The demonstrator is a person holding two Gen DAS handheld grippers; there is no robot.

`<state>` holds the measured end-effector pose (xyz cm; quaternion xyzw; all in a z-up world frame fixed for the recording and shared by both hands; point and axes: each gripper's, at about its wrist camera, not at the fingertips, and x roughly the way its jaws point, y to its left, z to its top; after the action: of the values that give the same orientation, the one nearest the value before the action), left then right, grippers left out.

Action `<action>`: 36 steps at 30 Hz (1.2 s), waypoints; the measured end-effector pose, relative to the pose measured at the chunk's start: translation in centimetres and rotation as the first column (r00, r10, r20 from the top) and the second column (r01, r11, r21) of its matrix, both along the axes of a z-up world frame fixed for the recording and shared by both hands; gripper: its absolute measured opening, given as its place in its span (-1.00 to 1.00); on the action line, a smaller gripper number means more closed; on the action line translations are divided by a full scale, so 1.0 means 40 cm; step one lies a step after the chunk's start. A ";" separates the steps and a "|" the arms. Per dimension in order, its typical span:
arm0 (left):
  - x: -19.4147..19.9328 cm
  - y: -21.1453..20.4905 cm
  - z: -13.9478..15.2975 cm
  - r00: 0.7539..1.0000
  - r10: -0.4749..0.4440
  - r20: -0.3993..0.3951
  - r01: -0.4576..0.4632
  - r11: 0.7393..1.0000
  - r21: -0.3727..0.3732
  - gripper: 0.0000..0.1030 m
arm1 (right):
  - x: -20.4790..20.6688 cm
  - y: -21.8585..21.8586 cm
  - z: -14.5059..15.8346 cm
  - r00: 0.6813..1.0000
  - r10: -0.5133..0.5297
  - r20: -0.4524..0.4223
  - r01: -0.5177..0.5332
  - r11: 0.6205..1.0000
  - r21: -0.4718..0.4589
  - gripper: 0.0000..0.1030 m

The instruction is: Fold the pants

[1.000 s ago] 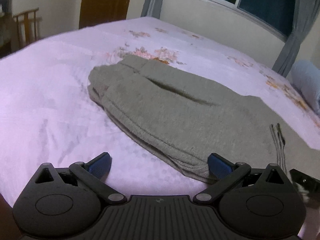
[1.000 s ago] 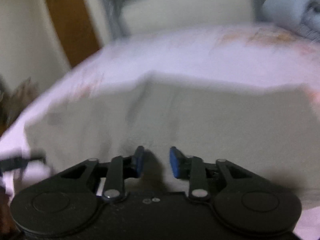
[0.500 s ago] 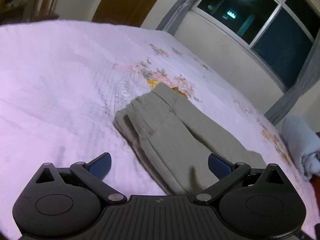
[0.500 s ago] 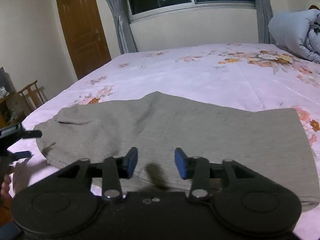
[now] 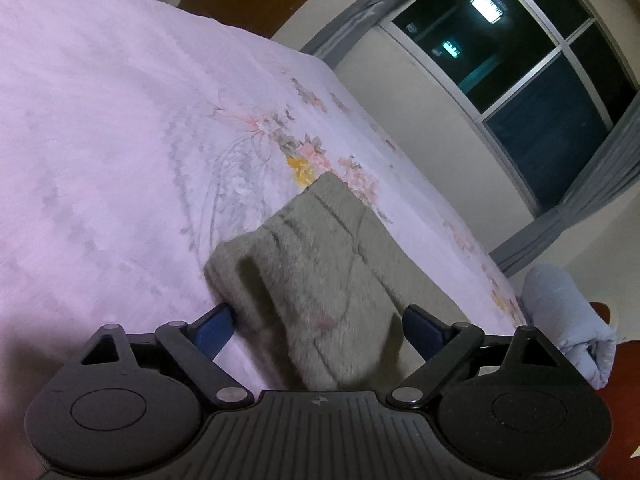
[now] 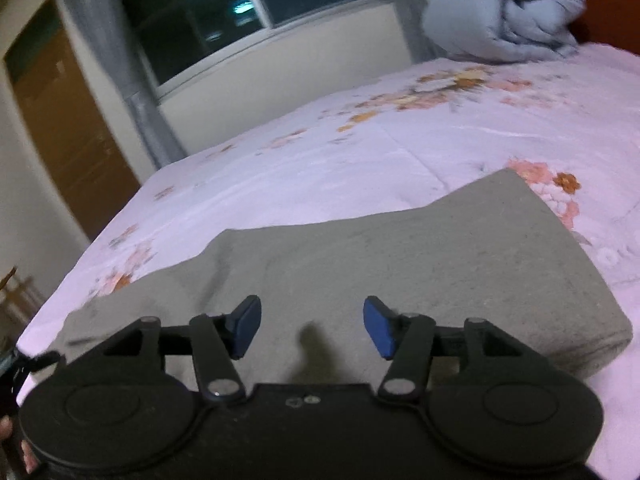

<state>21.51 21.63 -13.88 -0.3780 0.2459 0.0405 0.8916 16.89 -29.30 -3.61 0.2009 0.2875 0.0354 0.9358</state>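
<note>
The grey-green pants (image 5: 320, 272) lie folded into a thick stack on the pink floral bedspread (image 5: 100, 140). My left gripper (image 5: 318, 326) is open, its blue pads either side of the stack's near end, holding nothing. In the right wrist view the pants (image 6: 420, 264) spread flat across the bed. My right gripper (image 6: 312, 328) is open just above the cloth near its front edge, and casts a shadow on it.
A rolled light-blue duvet (image 6: 504, 12) lies at the head of the bed, also in the left wrist view (image 5: 560, 320). A dark window with grey curtains (image 5: 520, 60) and a wooden door (image 6: 64, 136) stand behind. A wooden chair (image 6: 16, 292) is at far left.
My left gripper has swung and moved in close to the end of the folded stack. My right gripper has opened wider and tilted, staying over the pants.
</note>
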 end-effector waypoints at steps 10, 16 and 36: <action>0.039 -0.007 -0.012 1.000 0.014 -0.018 -0.014 0.999 0.032 -0.14 | 0.011 -0.040 0.011 0.999 -0.044 -0.002 0.044 0.999 0.022 0.08; 0.033 -0.038 0.037 1.000 0.011 0.004 -0.011 0.992 0.124 -0.29 | 0.003 -0.051 0.006 0.999 -0.023 -0.032 0.023 1.000 0.001 0.09; -0.026 -0.081 0.251 0.988 -0.112 0.102 0.080 0.957 0.279 -0.30 | -0.063 0.202 -0.059 0.943 0.328 -0.054 -0.327 0.882 -0.339 0.47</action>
<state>20.45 18.39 -3.86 -0.2403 0.2036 0.0085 0.9491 14.39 -21.24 -5.96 -0.0167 0.3168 0.1426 0.9376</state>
